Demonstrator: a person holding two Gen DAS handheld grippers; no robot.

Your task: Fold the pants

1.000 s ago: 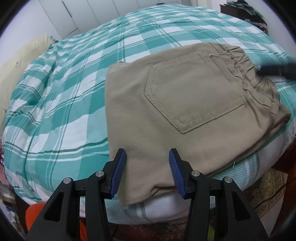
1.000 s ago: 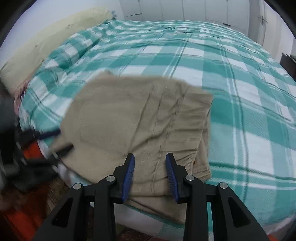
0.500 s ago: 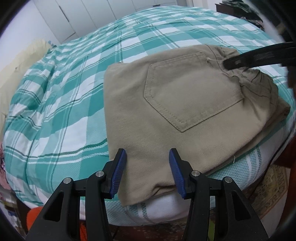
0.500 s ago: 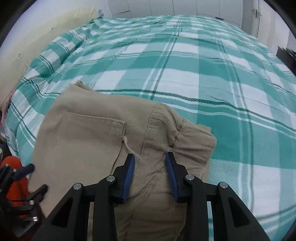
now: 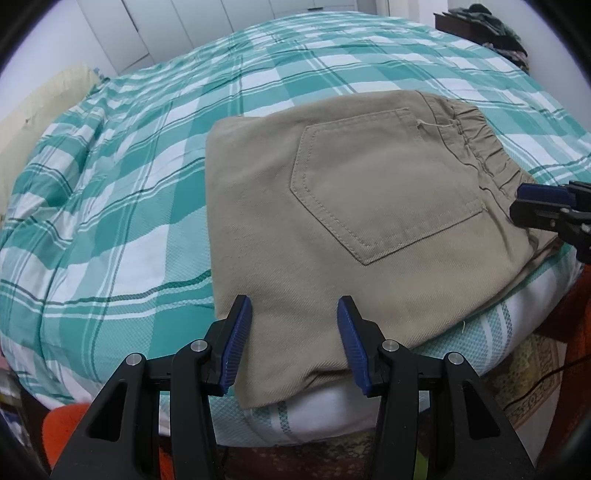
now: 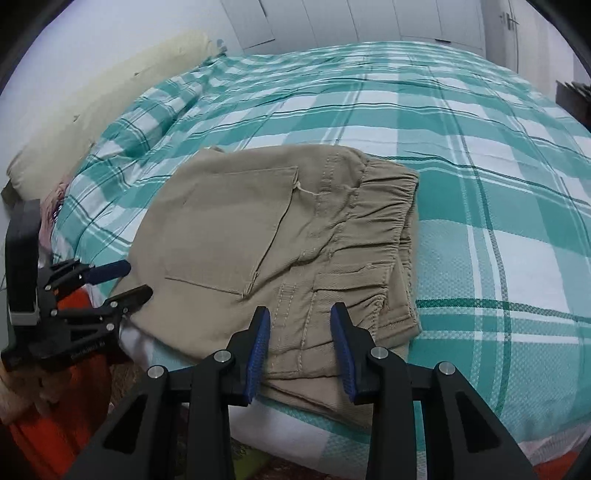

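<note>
Tan pants [image 5: 362, 221] lie folded into a compact rectangle at the near edge of the bed, back pocket up, elastic waistband to the right. They also show in the right wrist view [image 6: 280, 236]. My left gripper [image 5: 293, 343] is open and empty, hovering over the fold's near left corner. It also shows in the right wrist view [image 6: 122, 280]. My right gripper [image 6: 301, 347] is open and empty, just over the waistband end. It shows at the right edge of the left wrist view [image 5: 524, 203].
The bed has a teal and white checked cover [image 5: 147, 166] that reaches far back. A cream pillow [image 6: 110, 99] lies at the left. White wardrobe doors [image 6: 354, 18] stand behind. A dark dresser with clothes [image 5: 480, 22] is at the far right. A patterned rug [image 5: 532, 373] lies below the bed edge.
My right gripper has drawn back from the waistband toward the bed edge and sits lower. The pants and my left gripper have hardly moved.
</note>
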